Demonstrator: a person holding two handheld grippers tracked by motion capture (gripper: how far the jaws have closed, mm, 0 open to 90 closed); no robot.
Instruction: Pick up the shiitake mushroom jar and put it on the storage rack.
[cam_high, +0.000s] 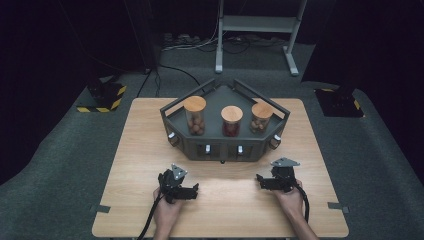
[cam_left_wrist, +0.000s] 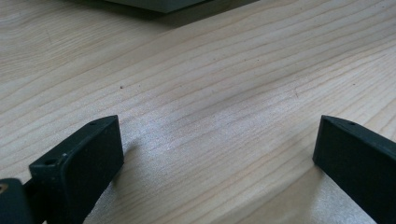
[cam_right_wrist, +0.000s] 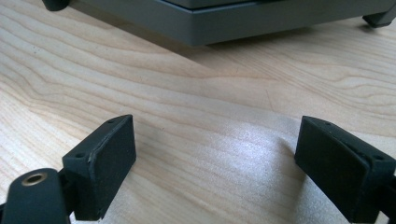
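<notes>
Three lidded jars wait in the grey tray while we rest both tongs on the tabletop.

We hold the left tongs (cam_high: 194, 189) and the right tongs (cam_high: 260, 181) low in the frame, jaws spread with bare wood between them, gripping nothing. The tray (cam_high: 226, 148) sits at frame centre, just above our hands. In it stand the left jar (cam_high: 195, 116), the middle jar (cam_high: 231, 121) and the right jar (cam_high: 261, 117), each upright with a round wooden lid. We judge them glass-like: stiff, smooth, likely slippery, breakable, and moderately heavy with their contents. We would grip around the body just under the lid, squarely; the lids may lift off.
</notes>
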